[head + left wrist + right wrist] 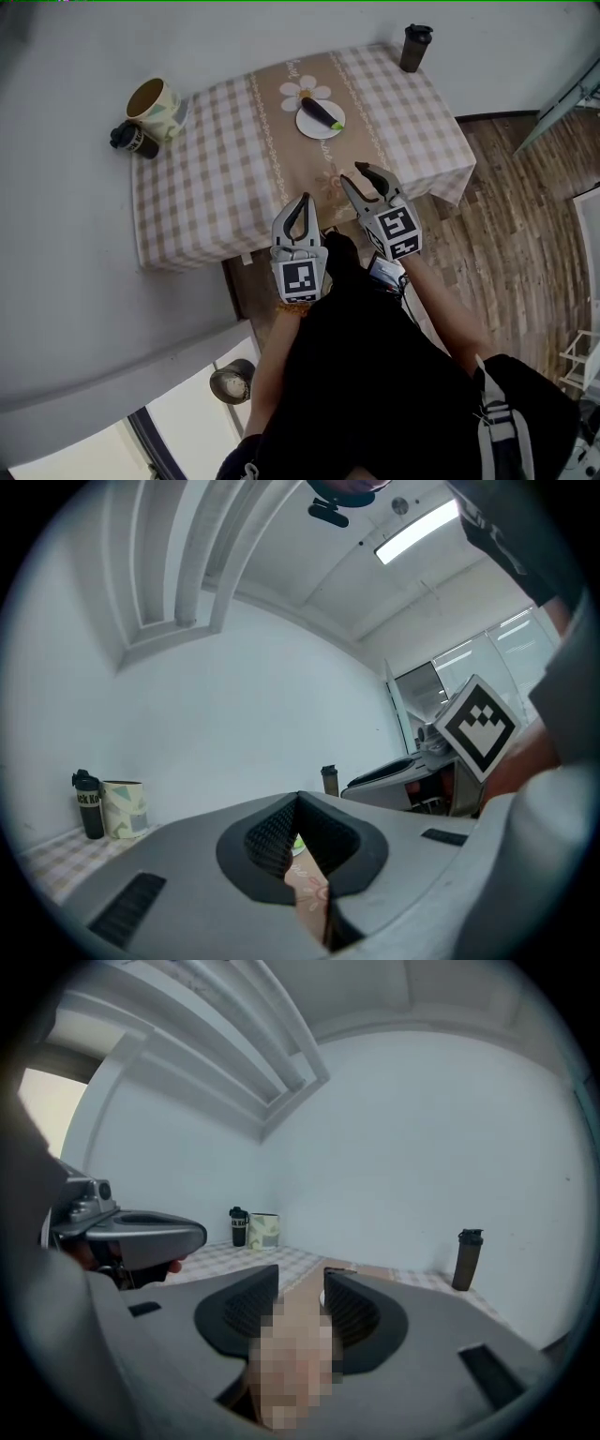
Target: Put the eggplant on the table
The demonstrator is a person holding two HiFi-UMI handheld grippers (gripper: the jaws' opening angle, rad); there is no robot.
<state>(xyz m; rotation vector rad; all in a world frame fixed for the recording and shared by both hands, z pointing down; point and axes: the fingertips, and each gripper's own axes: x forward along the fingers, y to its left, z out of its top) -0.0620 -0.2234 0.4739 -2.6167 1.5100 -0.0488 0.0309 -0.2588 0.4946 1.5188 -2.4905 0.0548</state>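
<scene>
In the head view, the counter (216, 169) carries a checked cloth with a beige strip down its middle. The eggplant (322, 111) lies on a white plate (314, 126) on this strip, close to the far edge of the counter. A mug (155, 105) stands at the far left corner, and a dark bottle (133, 140) lies just beside it. A dark shaker (415, 47) stands at the far right corner. The left claw (302, 199) and the right claw (352, 172) hang side by side above the near edge of the counter, well apart from the plate. The floor (506, 206) on the right is of wood.

In the left gripper view, the left claw (300, 799) is clenched: its two tips meet and nothing is held between them. The bottle (87, 803) and the mug (124, 808) show at the left, the shaker (329, 780) behind the tips, and the right claw (394, 775) at the right.

In the right gripper view, the right claw (301, 1279) is released: there is a clear gap between its jaws and it holds nothing. Beyond it the counter (225, 1260) shows with the bottle (238, 1226), the mug (263, 1230) and the shaker (466, 1258). The left claw (141, 1227) comes in from the left side.
</scene>
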